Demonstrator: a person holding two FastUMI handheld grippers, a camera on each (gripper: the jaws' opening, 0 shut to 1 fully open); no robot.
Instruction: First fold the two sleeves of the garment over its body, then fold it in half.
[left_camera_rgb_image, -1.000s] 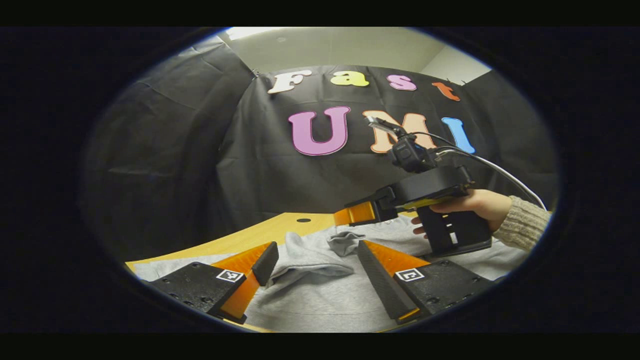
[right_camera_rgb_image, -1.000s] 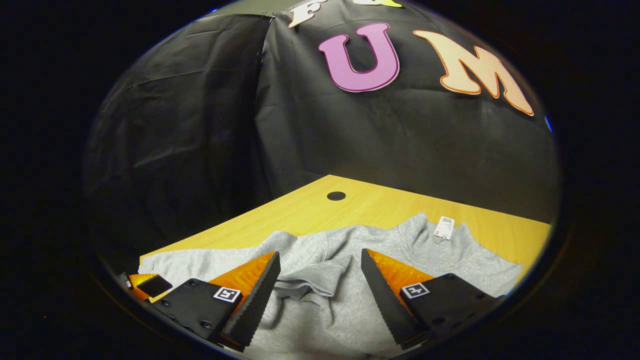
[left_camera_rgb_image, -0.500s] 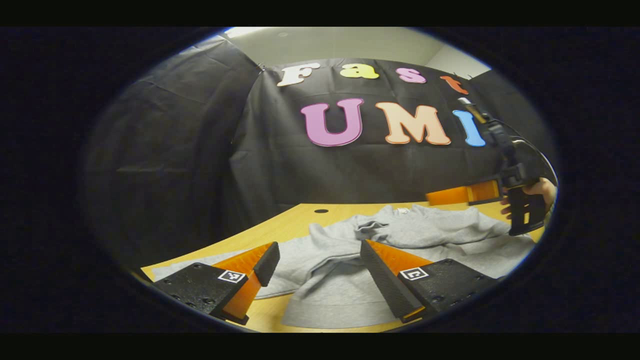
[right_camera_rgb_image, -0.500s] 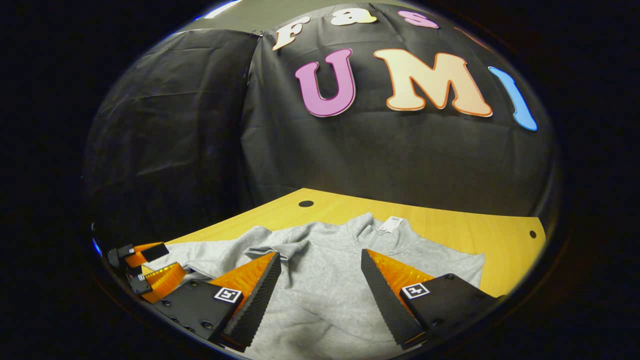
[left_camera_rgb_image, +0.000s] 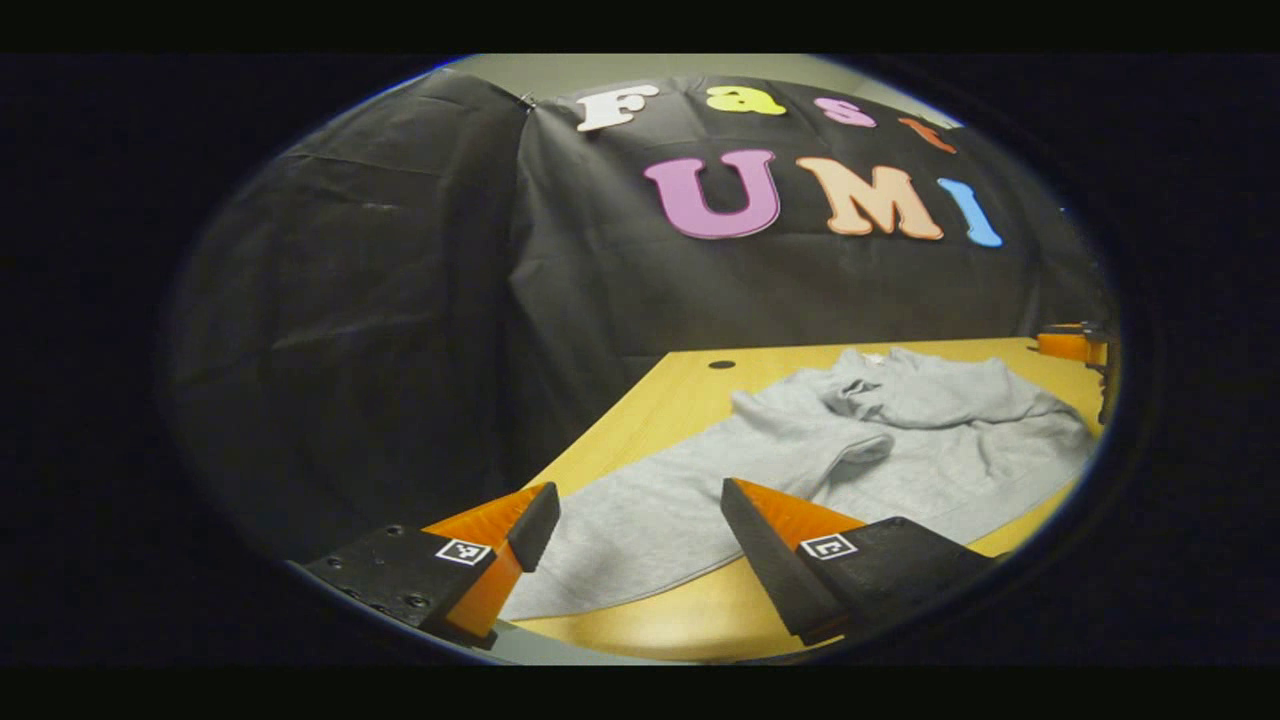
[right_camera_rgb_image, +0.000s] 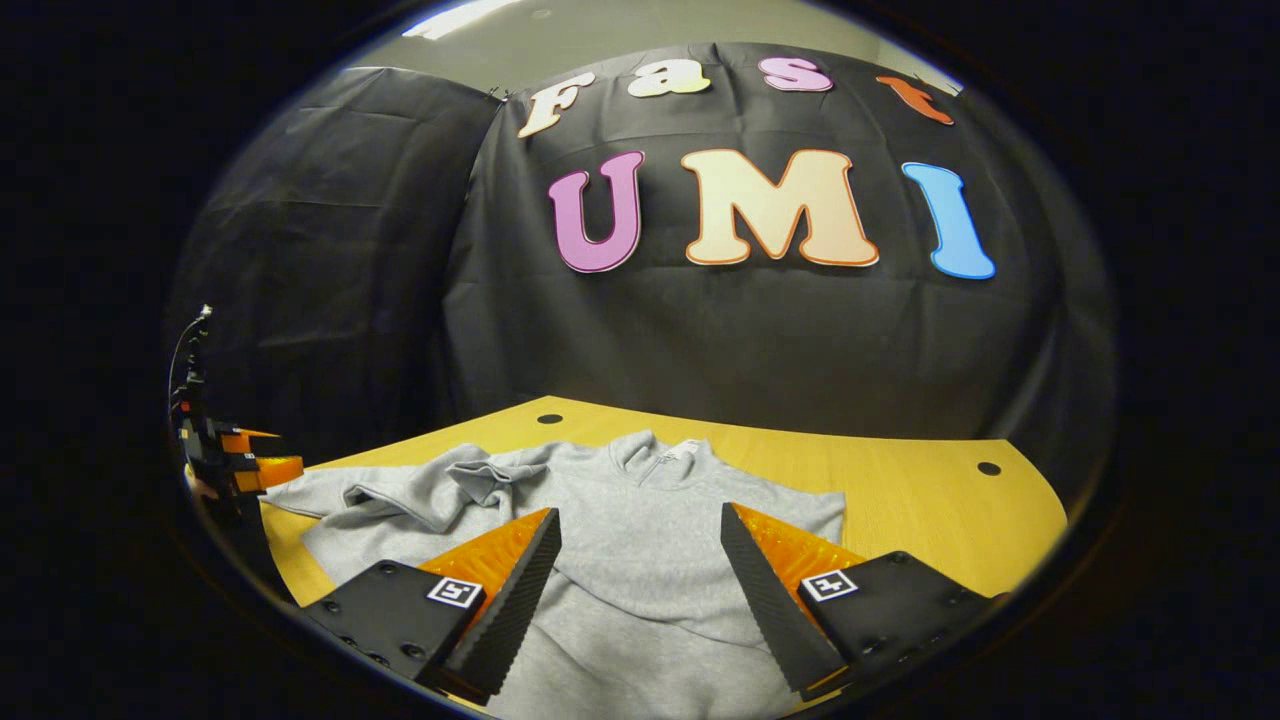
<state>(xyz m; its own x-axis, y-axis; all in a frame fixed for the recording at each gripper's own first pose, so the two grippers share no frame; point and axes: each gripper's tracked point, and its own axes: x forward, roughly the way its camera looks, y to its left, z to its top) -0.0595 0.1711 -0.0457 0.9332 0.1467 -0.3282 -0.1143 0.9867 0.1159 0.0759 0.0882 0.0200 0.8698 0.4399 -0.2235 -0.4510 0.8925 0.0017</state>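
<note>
Grey sweatshirt fabric lies spread on the wooden desk, and this garment sits collar-away from the right tongs, its neck opening with a small tag pointing toward the black cloth wall. Seen from the right gripper view, the side of the body nearer those tongs looks squared off and flat, which suggests that sleeve is already laid over the chest. On the other side a sleeve is bunched across the shoulder, its cuff crumpled in a loose heap rather than lying smooth; from the left gripper view the same heap sits high on the garment, with a long flat stretch of cloth running down toward the left tongs.

Both pairs of tongs are spread apart and grasp nothing. The right pair hangs above the hem, the left pair sits off the garment's corner by the desk edge. I would judge the sleeve folds done, if untidily, and the tongs placed low at the hem so each can pinch a bottom corner for the fold in half. A round cable hole marks the desk's far side
</note>
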